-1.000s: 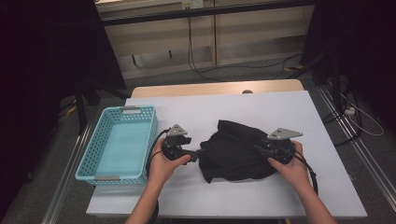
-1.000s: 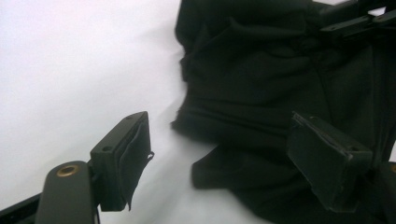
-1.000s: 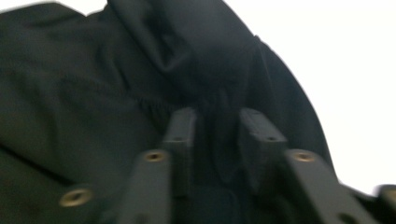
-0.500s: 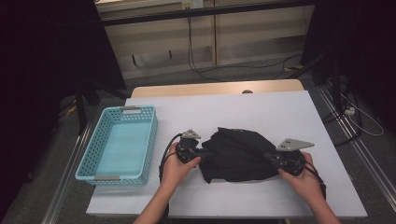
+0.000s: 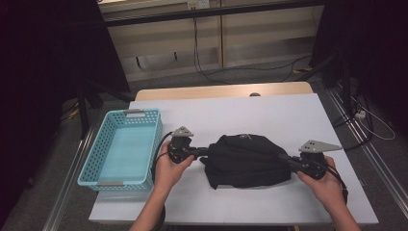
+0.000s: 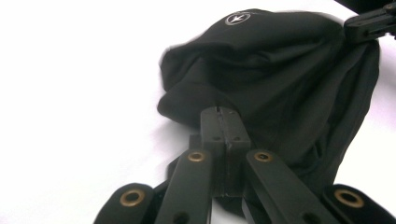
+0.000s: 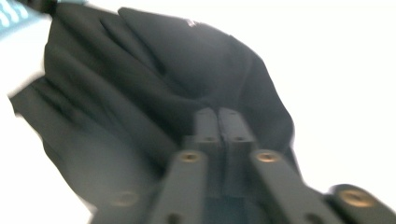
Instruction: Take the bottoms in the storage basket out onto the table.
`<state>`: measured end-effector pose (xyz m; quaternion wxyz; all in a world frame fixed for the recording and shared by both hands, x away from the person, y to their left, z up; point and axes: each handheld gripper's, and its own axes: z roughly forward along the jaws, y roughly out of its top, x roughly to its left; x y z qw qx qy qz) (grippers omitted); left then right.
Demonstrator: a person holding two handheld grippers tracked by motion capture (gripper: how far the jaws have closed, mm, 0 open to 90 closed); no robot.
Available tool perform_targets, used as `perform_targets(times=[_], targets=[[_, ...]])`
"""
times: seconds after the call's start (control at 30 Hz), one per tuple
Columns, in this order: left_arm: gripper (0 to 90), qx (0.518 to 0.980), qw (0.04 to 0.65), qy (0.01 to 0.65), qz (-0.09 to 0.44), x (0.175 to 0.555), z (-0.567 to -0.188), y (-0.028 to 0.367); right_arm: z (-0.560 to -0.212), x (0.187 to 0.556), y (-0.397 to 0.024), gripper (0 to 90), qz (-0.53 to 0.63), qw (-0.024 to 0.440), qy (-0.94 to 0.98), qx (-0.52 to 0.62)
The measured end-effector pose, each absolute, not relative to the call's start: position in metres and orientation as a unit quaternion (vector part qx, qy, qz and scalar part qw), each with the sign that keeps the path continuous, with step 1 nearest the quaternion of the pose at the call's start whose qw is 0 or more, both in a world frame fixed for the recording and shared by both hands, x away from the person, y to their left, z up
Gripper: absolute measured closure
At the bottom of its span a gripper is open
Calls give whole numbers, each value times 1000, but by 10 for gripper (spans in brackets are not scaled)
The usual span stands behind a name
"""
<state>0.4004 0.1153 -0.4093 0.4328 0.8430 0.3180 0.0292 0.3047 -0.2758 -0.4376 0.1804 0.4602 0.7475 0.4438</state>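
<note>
On a white table (image 5: 298,120) in a dim workroom, a turquoise basket (image 5: 120,149) sits at your left and a crumpled black garment (image 5: 248,161) lies mid-table, nearer your edge. Your left gripper (image 5: 202,153) is clenched on the garment's left edge, jaws just having closed on the cloth. Your right gripper (image 5: 287,160) pinches the right edge, jaws pressed together on fabric after easing slightly.
</note>
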Motion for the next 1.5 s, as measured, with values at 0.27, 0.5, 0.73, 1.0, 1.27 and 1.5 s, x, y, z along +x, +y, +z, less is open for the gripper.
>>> perform_targets(times=[0.27,0.5,0.73,1.0,1.27,1.5], targets=[[900,846,424,321,38,396,-409,126,-428,333,-238,408,443,219,754,433],[900,844,420,332,42,390,-410,137,-450,358,-227,420,400,204,773,448],[900,839,424,338,49,390,-410,140,-457,357,-218,882,401,169,791,431],[900,828,435,349,65,394,-400,150,-443,327,-215,889,442,125,793,401],[900,827,438,348,58,394,-398,149,-450,316,-199,861,407,119,827,371],[900,829,435,347,56,395,-401,146,-448,326,-202,533,426,128,810,382]])
